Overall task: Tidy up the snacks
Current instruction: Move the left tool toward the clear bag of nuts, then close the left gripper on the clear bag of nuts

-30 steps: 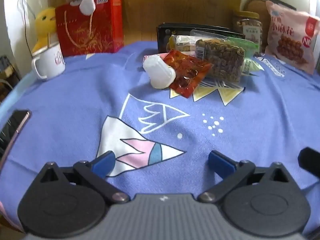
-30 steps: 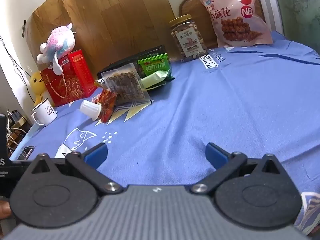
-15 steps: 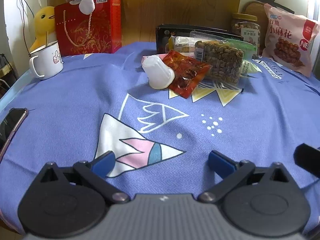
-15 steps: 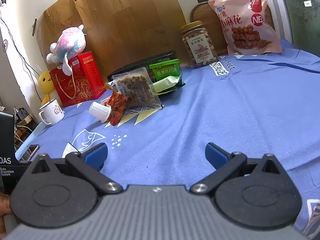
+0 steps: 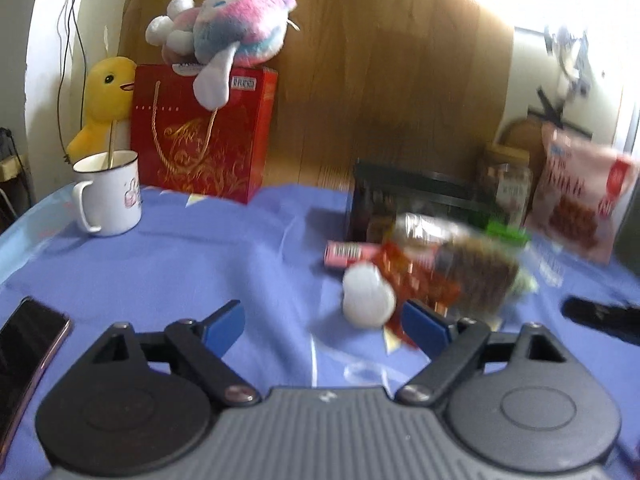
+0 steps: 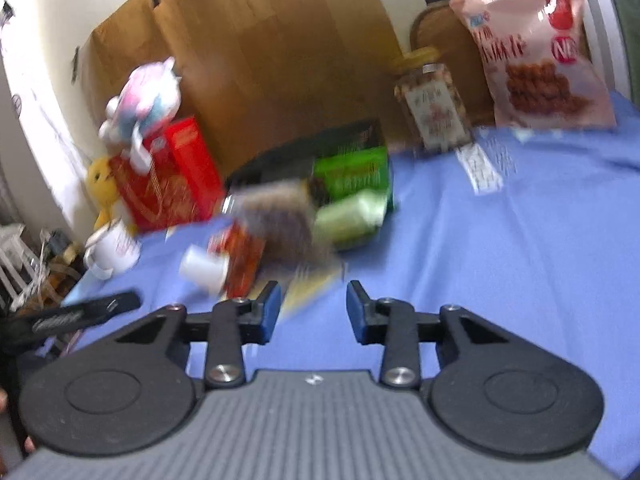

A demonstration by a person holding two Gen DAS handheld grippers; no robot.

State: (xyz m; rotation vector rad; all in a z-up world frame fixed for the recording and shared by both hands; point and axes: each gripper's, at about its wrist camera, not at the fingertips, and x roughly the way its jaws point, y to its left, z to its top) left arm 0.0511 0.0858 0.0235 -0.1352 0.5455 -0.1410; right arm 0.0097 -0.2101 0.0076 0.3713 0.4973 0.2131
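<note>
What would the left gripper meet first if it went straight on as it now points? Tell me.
Probably the white cup lying on its side on the blue cloth, or bare cloth just left of it. The left gripper is empty; the picture is blurred and depth is unclear.

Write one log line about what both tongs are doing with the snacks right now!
left tongs: open, just closing, empty | right tongs: open, just closing, empty | snack pile: untouched on blue cloth

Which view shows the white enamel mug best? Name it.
The left wrist view. The mug stands upright there, sharp, handle and rim plain, with a stick in it. In the right wrist view the mug is small, blurred and near the left edge.
</note>
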